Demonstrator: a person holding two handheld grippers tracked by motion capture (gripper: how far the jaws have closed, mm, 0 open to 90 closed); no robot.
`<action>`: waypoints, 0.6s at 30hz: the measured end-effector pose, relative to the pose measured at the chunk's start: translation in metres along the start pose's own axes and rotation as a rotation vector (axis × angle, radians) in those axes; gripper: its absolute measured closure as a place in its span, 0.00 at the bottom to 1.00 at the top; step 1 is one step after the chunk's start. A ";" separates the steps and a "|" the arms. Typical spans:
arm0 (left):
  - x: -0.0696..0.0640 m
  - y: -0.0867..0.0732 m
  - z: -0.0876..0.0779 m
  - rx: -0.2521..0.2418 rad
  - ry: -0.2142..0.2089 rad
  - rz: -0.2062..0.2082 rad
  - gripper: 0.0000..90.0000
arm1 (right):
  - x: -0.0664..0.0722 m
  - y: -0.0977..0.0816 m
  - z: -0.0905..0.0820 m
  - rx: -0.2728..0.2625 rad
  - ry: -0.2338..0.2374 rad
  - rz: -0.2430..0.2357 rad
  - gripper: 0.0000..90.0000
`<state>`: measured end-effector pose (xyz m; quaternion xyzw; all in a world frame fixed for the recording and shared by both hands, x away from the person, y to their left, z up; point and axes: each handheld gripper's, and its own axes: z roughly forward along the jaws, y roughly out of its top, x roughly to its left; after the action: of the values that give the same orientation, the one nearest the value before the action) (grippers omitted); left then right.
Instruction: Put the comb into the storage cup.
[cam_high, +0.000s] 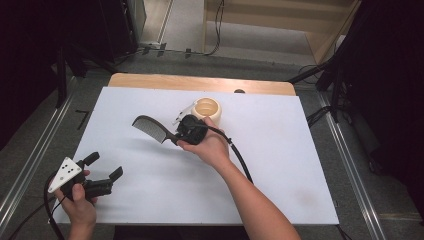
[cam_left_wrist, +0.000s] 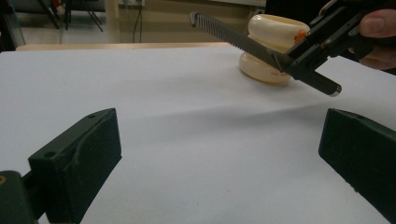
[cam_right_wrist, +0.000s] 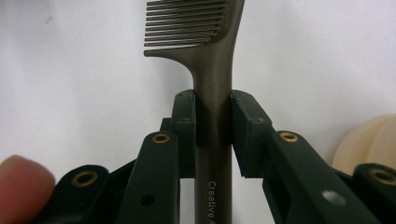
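Observation:
A dark comb (cam_high: 152, 129) hangs above the white table sheet, teeth end pointing left. My right gripper (cam_high: 181, 134) is shut on its handle, just in front of a cream cup (cam_high: 207, 110). In the right gripper view both pads clamp the comb's handle (cam_right_wrist: 213, 121), with the teeth above them. The left gripper view has the comb (cam_left_wrist: 243, 42) held in the air in front of the cup (cam_left_wrist: 271, 49). My left gripper (cam_high: 106, 166) rests at the near left corner of the table, jaws wide apart with nothing between them.
The white sheet (cam_high: 280, 165) covers the table, with a strip of bare wood (cam_high: 200, 82) along the far edge. Dark stands and cables lie on the floor around the table. The right gripper's cable (cam_high: 240, 157) trails back along the forearm.

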<state>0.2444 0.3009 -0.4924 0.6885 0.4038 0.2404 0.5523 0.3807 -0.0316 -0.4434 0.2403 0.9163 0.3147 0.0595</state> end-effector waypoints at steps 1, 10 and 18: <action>0.000 0.000 0.000 0.002 0.001 0.001 0.00 | 0.000 -0.001 -0.003 -0.013 -0.002 0.005 0.78; -0.001 0.000 0.001 0.004 0.003 0.005 0.00 | -0.003 -0.014 -0.019 -0.079 -0.010 0.036 0.78; -0.001 0.000 0.001 0.007 0.003 0.008 0.00 | -0.006 -0.028 -0.030 -0.142 -0.011 0.066 0.78</action>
<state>0.2448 0.2995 -0.4925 0.6917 0.4026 0.2420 0.5485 0.3666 -0.0701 -0.4362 0.2672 0.8831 0.3791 0.0712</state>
